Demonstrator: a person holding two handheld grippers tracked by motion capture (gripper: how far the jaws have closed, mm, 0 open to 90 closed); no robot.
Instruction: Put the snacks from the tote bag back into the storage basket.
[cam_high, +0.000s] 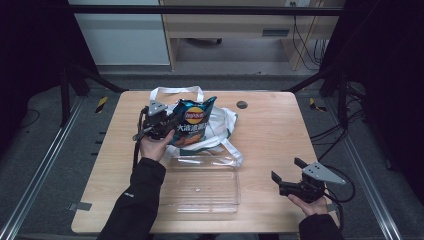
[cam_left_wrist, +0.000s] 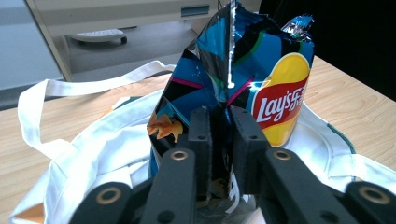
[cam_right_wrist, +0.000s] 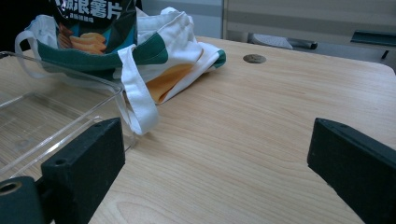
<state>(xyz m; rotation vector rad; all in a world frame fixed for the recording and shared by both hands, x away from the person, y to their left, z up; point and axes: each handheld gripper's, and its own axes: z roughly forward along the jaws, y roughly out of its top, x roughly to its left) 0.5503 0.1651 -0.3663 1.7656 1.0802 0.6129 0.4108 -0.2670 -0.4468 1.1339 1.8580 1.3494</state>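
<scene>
we see the left tongs (cam_left_wrist: 219, 140) pinching the upright chip bag (cam_left_wrist: 243, 84) above the tote (cam_left_wrist: 93, 149); the clear tray (cam_high: 200, 187) lies nearer the tabletop's near edge, right tongs (cam_right_wrist: 215, 154) wide.

High view: above the table (cam_high: 280, 135), facing forward and down.
Gripper views: low, close, along the jaws.
Shared: chip bag (cam_high: 192, 125) (cam_left_wrist: 261, 93) (cam_right_wrist: 93, 23).
</scene>
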